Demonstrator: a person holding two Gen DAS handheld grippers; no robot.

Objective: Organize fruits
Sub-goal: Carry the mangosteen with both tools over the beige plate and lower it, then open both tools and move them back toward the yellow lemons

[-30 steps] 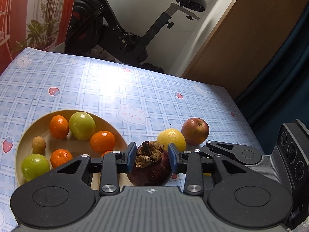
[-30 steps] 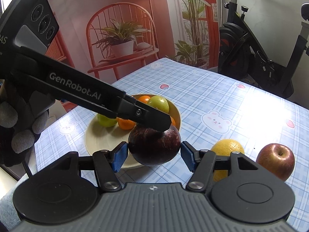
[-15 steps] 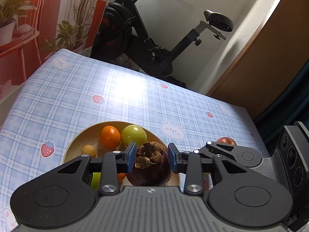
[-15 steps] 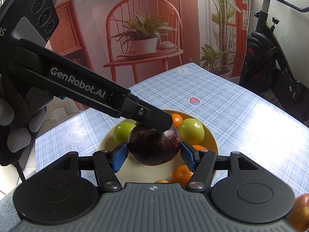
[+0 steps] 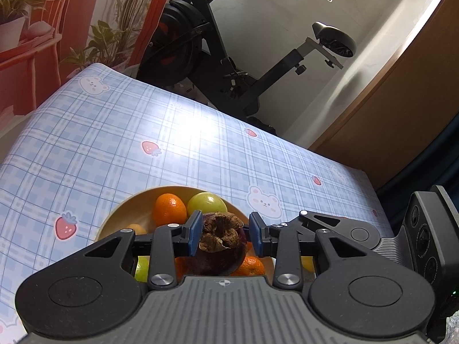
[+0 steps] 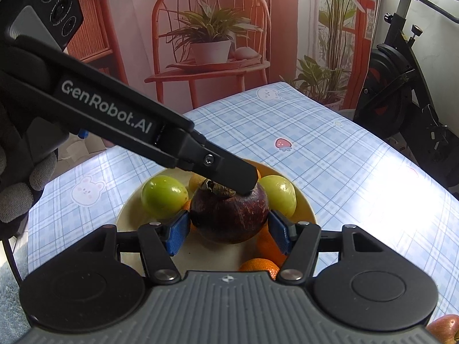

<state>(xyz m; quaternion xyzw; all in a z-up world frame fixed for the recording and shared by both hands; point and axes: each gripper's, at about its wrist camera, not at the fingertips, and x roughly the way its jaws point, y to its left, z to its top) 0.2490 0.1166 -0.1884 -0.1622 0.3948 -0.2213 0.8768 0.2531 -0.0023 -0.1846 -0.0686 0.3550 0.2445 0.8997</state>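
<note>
You've got the mangosteen point(image 6: 229, 215) pinched in both grippers, right gripper point(image 6: 229, 233) round its belly, left gripper point(image 5: 225, 236) clamping the crown, steadying it over the bowl point(image 6: 304, 209) for the drop

In the left wrist view the gripper body hides the near half of the plate point(image 5: 120, 215), so the green fruit point(image 5: 142, 269) and the oranges point(image 5: 249, 266) below the mangosteen point(image 5: 221, 246) show only as slivers. A small tan fruit point(image 5: 133, 228) on the plate is mostly covered (its kind cannot be told). In the right wrist view a red apple point(image 6: 441, 328) right of the plate point(image 6: 305, 203) is cut off by the corner, and a gloved hand point(image 6: 17, 189) by the left edge.
</note>
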